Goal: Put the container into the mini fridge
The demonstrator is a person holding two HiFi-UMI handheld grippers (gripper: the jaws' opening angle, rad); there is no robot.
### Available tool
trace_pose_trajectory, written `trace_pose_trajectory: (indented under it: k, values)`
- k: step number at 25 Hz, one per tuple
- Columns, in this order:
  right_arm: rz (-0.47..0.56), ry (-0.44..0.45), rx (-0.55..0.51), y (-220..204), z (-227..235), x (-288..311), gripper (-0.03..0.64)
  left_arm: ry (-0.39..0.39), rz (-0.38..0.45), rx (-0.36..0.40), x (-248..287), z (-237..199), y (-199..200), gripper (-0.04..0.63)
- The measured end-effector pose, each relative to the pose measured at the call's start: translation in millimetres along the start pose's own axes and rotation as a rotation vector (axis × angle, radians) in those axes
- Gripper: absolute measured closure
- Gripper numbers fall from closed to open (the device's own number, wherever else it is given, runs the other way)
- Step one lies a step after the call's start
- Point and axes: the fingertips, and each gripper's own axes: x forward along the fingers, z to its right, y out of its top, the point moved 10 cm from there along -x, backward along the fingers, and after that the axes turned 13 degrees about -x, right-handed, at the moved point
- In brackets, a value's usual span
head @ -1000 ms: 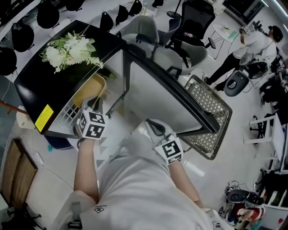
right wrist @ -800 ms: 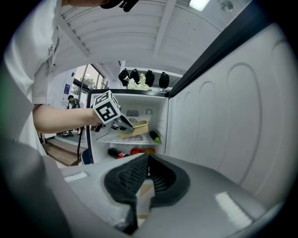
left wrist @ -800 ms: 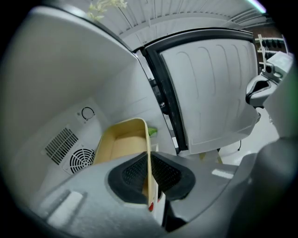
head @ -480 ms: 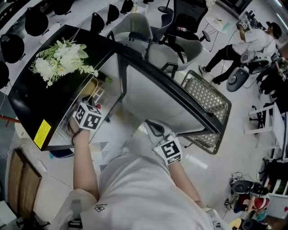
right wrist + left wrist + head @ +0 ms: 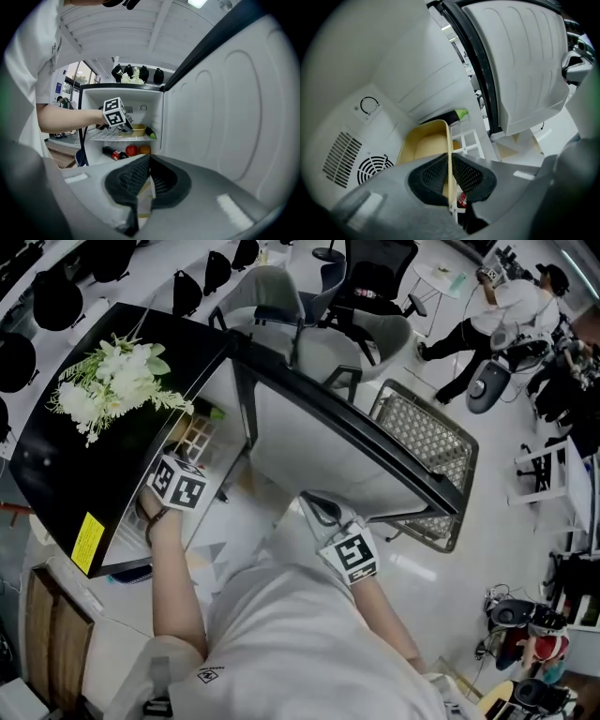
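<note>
The container (image 5: 423, 146), a shallow yellow tub, sits on the wire shelf (image 5: 108, 136) inside the open mini fridge (image 5: 70, 460). Its near rim stands between the pads of my left gripper (image 5: 450, 174), which still touch it while the jaws are opening. From the right gripper view the container (image 5: 137, 130) shows at the shelf's back, with the left gripper (image 5: 123, 125) reaching in to it. In the head view the fridge top hides the container, and only the left gripper's marker cube (image 5: 178, 486) shows. My right gripper (image 5: 149, 180) is shut and holds nothing; it hangs before the fridge door (image 5: 319, 451).
A dark vegetable with a green tip (image 5: 455, 114) lies beside the container. Below the shelf lie a cola bottle (image 5: 112, 153), a red fruit (image 5: 131, 150) and an orange one (image 5: 145, 149). White flowers (image 5: 108, 385) rest on the fridge top. Chairs and a wire basket (image 5: 427, 442) stand behind.
My left gripper has pushed deeper into the fridge with the container, which has slipped out of sight under the fridge top in the head view. The right gripper has stayed put.
</note>
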Motion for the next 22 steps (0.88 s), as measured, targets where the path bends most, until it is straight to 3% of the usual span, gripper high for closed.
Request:
trace_pose_trajectory:
  k: [7,10,14,22]
  values:
    - [-0.005,-0.01,0.003,1,1,2,0.614,0.005,0.01,0.024,6,-1,2,0.552]
    - [-0.008,-0.008,-0.001,2,0,1,0.614,0.002,0.016,0.031,6,2,2,0.477]
    - [-0.01,-0.004,-0.004,1,-1,-3,0.614,0.01,0.022,0.037,3,4,2,0.443]
    - [0.001,0.007,-0.012,-2,-1,-18,0.614,0.036,0.051,0.037,-19,18,0,0.439]
